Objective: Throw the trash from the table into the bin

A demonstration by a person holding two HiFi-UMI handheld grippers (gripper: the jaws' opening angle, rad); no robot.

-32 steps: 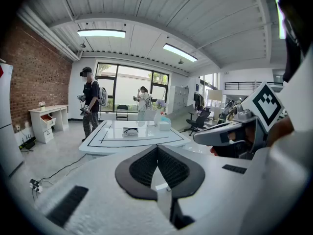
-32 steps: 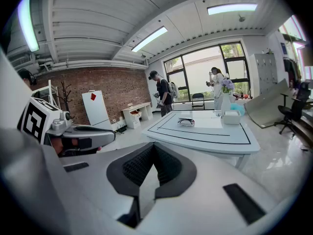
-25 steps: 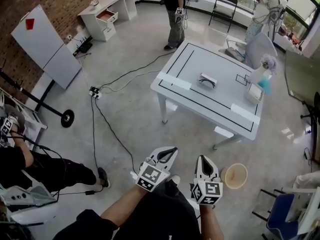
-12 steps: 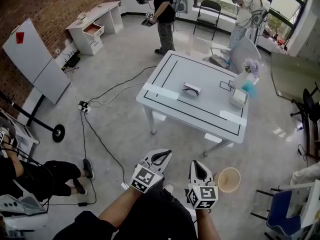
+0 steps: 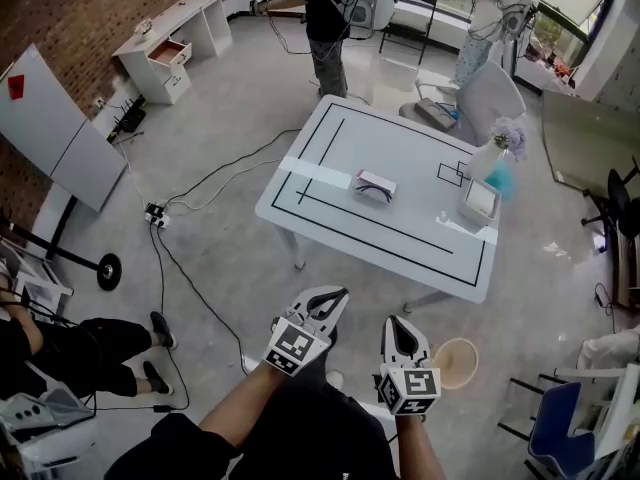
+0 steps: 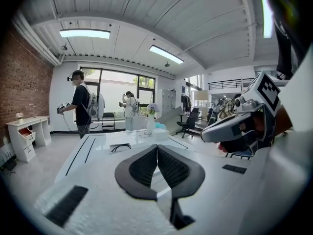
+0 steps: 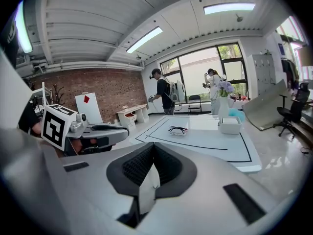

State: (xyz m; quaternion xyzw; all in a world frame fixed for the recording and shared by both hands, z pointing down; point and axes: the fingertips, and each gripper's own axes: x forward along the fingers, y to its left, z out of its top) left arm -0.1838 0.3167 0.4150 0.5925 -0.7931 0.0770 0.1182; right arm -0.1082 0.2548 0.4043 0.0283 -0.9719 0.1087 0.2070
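The left gripper's [image 6: 157, 149] dark ribbed fingers [image 6: 141, 168] are pressed together, tips meeting, with nothing pinched. The right gripper's [image 7: 154, 147] fingers [image 7: 136, 166] also meet at their tips. Both grippers are held side by side in the air, near the long edge of the white surface [image 5: 330, 230]. Both point toward it, and each carries a cube with black-and-white square markers.

The trash [image 5: 375, 185], a small flat white packet with dark loops on it, lies on the surface near its middle. It sits inside the black taped rectangle, with its long axis roughly parallel to the surface's near long edge. A white tape strip [image 5: 315, 173] crosses the surface just left of it.

At the surface's right end stand a vase of flowers [image 5: 503, 146], a teal object [image 5: 502, 180] and a small white box [image 5: 479, 201], all well apart from the trash.

The round tan bin [image 5: 460, 362] stands on the floor below the surface's near right corner, just beside the right gripper.

Only open grey floor lies between the grippers and the surface. Black cables [image 5: 205, 173] trail across the floor to the left of the surface. Two people [image 5: 328, 13] stand beyond its far side, and a grey chair [image 5: 485, 93] is there too.
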